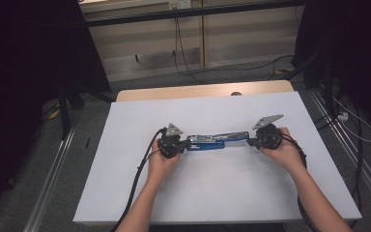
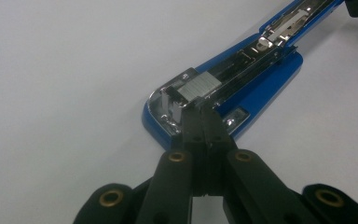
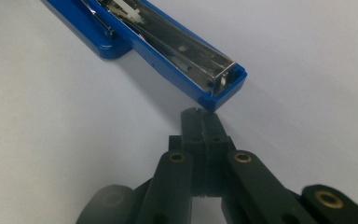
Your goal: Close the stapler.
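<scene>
Currently stapler [image 1: 217, 141] lies unfolded mid-table between both grippers. Left gripper [image 2: 200, 108] closed, tips at staple strip [image 2: 198, 86]; right gripper [image 3: 200, 114] closed, just off the end. Risk: a nudge scatters staples.

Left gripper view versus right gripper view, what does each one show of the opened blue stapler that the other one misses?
The left gripper view alone shows a strip of staples at the stapler's wide base end, where the shut left hand-held gripper meets it. The right gripper view alone shows the narrow far tip of the opened arm, with the shut right hand-held gripper just short of it. Both show the blue stapler lying open on the white table.
</scene>
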Motion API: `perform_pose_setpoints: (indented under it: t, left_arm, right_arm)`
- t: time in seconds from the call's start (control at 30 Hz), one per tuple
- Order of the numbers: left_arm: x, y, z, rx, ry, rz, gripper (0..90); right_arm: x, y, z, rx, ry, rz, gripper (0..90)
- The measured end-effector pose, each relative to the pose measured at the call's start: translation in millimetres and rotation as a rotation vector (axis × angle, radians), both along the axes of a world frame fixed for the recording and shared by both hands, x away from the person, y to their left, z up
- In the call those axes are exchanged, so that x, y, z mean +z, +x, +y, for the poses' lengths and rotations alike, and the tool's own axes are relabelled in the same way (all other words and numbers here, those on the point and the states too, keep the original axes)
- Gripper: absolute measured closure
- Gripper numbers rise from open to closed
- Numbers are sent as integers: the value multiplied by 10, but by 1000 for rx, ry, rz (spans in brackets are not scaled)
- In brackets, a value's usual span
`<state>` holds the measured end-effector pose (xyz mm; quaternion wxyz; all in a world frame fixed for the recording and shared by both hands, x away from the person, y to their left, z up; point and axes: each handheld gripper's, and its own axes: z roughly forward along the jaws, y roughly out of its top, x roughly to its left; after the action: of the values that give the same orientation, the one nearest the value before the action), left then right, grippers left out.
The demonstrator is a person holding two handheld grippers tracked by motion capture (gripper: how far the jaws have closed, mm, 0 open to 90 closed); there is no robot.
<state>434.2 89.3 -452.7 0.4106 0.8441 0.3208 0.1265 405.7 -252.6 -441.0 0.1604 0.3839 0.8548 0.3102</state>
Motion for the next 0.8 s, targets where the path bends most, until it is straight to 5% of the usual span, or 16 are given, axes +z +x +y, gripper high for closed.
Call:
perform_pose_setpoints:
  t: [0.8]
  left_arm:
    - [2,4,31,0,-21,14,900]
  right_arm:
    - [30,-16,69,24,35,-26,900]
